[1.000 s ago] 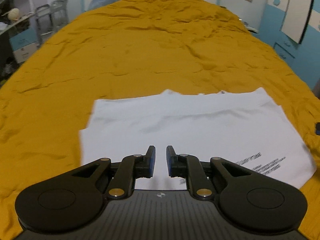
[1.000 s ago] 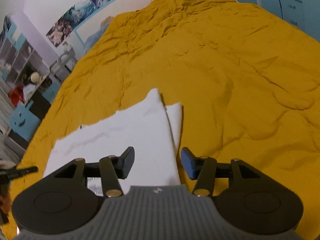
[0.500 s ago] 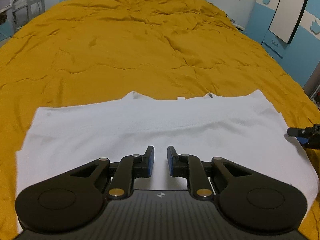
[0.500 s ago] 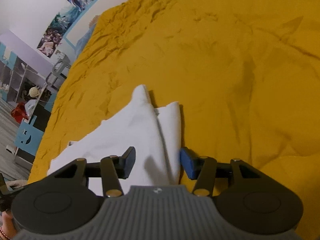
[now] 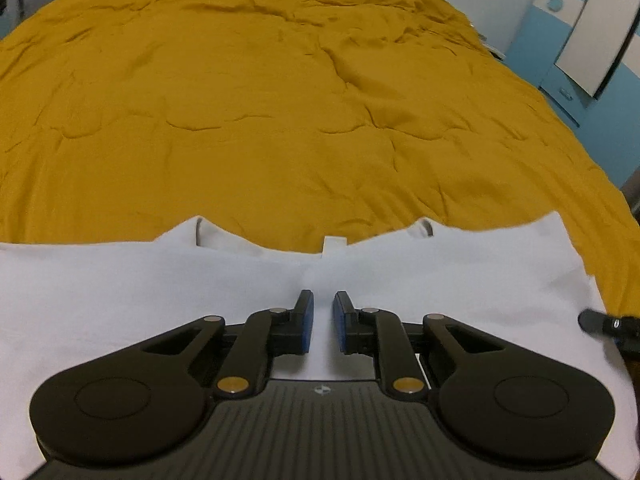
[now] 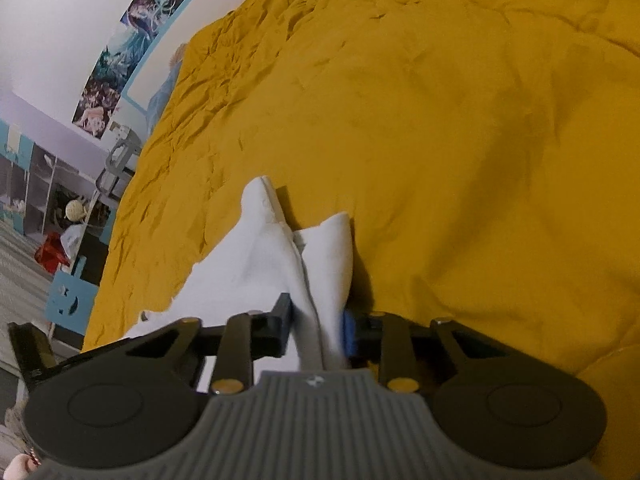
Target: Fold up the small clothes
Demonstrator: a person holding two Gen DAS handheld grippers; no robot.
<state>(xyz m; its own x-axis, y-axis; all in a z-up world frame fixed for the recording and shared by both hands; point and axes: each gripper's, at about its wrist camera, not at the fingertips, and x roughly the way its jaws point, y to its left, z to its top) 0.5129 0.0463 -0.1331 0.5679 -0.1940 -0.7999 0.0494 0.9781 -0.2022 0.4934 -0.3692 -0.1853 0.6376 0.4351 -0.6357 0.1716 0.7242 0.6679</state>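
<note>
A white T-shirt [image 5: 440,280] lies flat on the mustard bedspread [image 5: 280,120], its neckline with a small tag at the far edge. My left gripper [image 5: 323,308] hovers low over the shirt's middle near the collar, jaws a narrow gap apart with nothing gripped. In the right wrist view the shirt's side edge and sleeve [image 6: 260,264] bunch up between the jaws of my right gripper [image 6: 316,320], which are closing on the cloth and pinching it. The right gripper's black tip [image 5: 600,322] shows at the shirt's right edge in the left wrist view.
The bedspread [image 6: 440,160] stretches far beyond the shirt. Blue cupboards [image 5: 592,80] stand to the right of the bed. Shelves with toys [image 6: 40,184] and posters [image 6: 132,52] line the left wall. A person's hand [image 6: 20,468] shows at the bottom left.
Both grippers have sunk toward the shirt. The left one moved up to the collar area. The right one's jaws have narrowed from wide apart onto the shirt's side edge.
</note>
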